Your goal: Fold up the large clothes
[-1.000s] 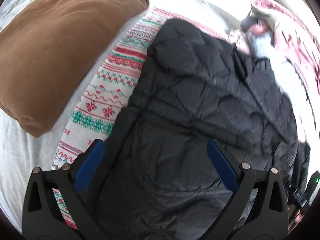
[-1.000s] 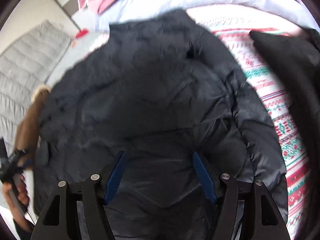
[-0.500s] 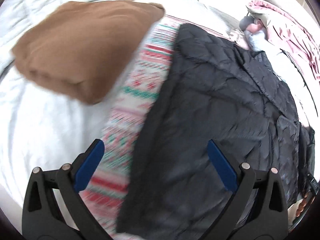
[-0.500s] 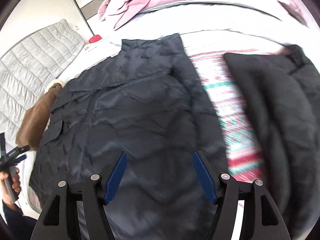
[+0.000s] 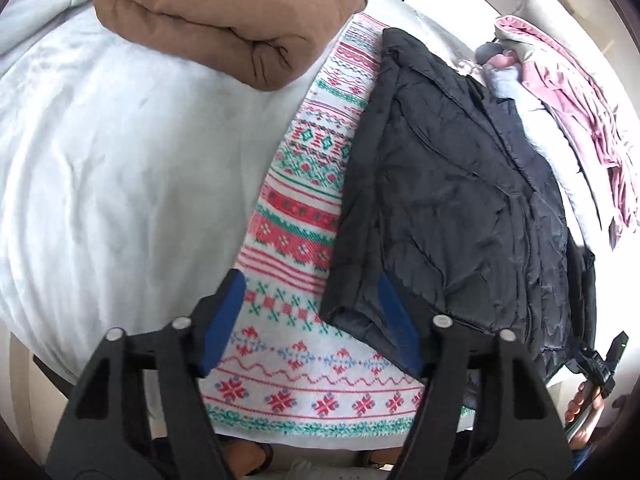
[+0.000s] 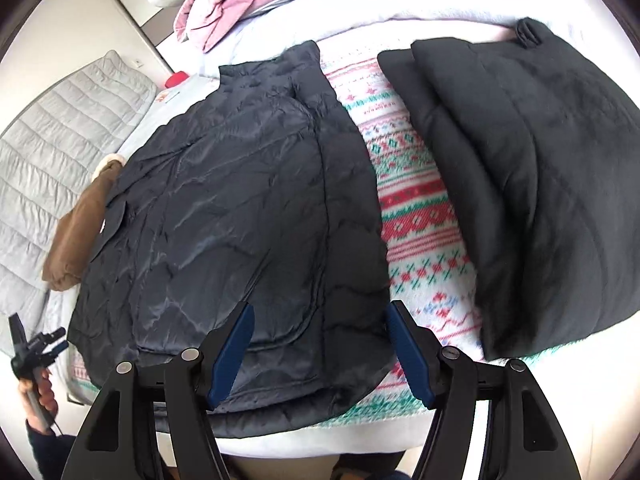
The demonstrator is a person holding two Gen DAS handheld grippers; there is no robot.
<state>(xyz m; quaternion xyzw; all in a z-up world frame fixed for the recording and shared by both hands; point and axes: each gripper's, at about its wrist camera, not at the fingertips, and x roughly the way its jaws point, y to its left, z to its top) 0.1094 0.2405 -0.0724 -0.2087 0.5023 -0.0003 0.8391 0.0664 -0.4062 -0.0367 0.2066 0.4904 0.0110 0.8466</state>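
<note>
My left gripper (image 5: 312, 320) hangs over the near edge of the patterned blanket (image 5: 304, 208). Its jaws have just been closing, yet they stand apart with nothing pinched: only blanket shows between the blue pads (image 5: 224, 316), and the near corner of the dark quilted jacket (image 5: 448, 200) lies just under the right-hand pad. From this gripper the jacket runs away toward 1 o'clock, flat on the blanket.

A folded brown garment (image 5: 228, 16) sits well apart at 11 o'clock on the white bedding (image 5: 100, 152), and a pink heap (image 5: 576, 112) lies at 2 o'clock.

My right gripper (image 6: 320, 352) hovers over the jacket's (image 6: 240, 220) near hem, jaws partly open, pads touching nothing that I can see. The jacket fills the view from 9 to 12 o'clock, its hem directly between the pads.

A second folded black garment (image 6: 540, 180) rests at 2 o'clock, separated from the jacket by a strip of blanket (image 6: 416, 216). At 8 o'clock my left hand (image 6: 40, 392) holds the other tool.
</note>
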